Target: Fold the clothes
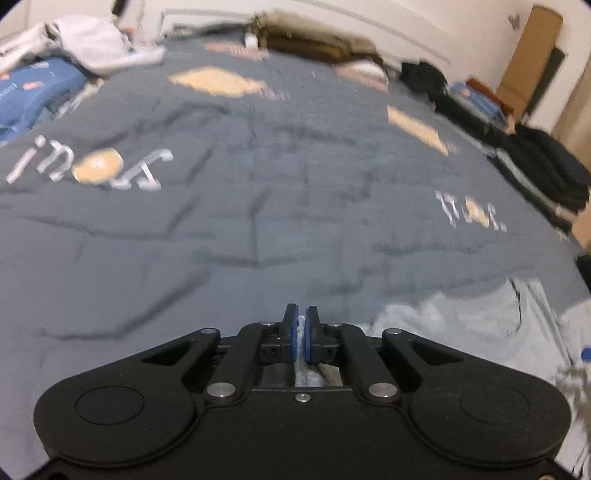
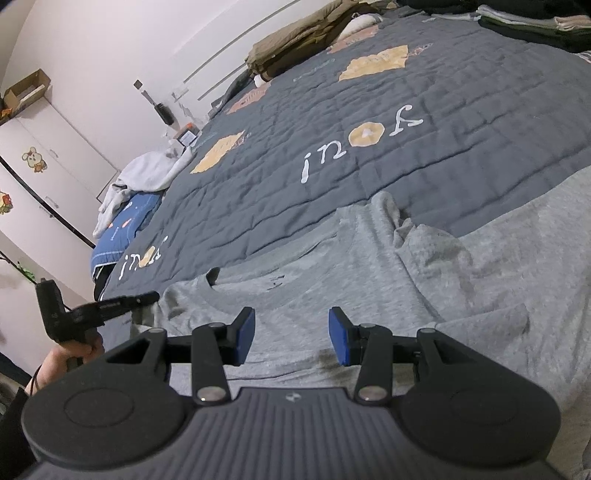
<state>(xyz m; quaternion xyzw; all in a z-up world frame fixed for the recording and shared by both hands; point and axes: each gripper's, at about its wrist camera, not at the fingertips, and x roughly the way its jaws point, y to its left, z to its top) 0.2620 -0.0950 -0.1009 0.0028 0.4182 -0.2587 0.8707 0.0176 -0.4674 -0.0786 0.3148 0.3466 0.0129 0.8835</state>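
Observation:
A grey T-shirt [image 2: 369, 280] lies rumpled on the bed, its collar toward the left in the right wrist view. In the left wrist view the T-shirt [image 1: 461, 321] shows at the lower right. My left gripper [image 1: 301, 321] is shut, with a thin strip of the shirt's pale fabric pinched between its blue pads. The right wrist view shows the left gripper [image 2: 147, 296] held by a hand at the shirt's left edge. My right gripper [image 2: 291, 332] hovers open over the shirt's middle, with nothing between its fingers.
The bed carries a dark grey quilt [image 1: 258, 206] with tan patches and white lettering. White clothes [image 1: 92, 44] and a blue blanket [image 2: 125, 225] lie at one side. Dark folded clothes [image 1: 535, 162] line the other. An olive pile [image 2: 306, 33] sits by the far wall.

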